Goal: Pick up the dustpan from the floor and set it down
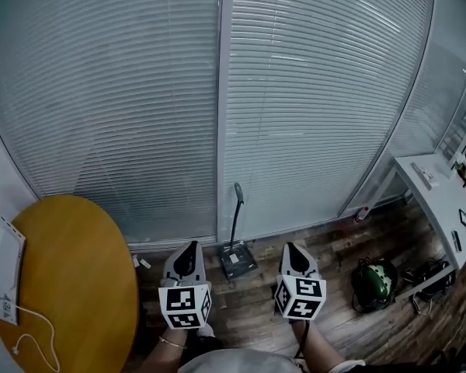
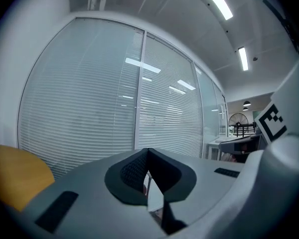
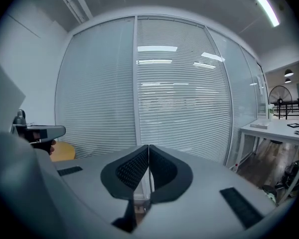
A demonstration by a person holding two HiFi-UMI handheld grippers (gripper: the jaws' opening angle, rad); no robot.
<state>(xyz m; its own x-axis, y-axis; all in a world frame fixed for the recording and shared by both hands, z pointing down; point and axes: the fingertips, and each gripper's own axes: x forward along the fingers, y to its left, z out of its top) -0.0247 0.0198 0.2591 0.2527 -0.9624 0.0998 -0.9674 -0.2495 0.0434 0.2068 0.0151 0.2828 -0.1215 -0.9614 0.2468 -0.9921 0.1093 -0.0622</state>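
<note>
A dark dustpan (image 1: 238,261) lies on the wooden floor against the foot of the blinds. Its long handle (image 1: 235,212) stands upright along the window post. My left gripper (image 1: 188,256) hovers just left of the pan, and my right gripper (image 1: 293,252) just right of it. Both point toward the blinds and nothing is in their jaws. In the left gripper view the left gripper (image 2: 148,152) has its jaw tips together. In the right gripper view the right gripper (image 3: 148,148) shows its pads pressed flat against each other. The dustpan is hidden behind the jaws in both gripper views.
A round yellow table (image 1: 66,278) with a white device and cable stands at the left. At the right a white desk (image 1: 443,200) stands over a green helmet (image 1: 375,283) and dark bags on the floor. Closed blinds (image 1: 140,107) fill the wall ahead.
</note>
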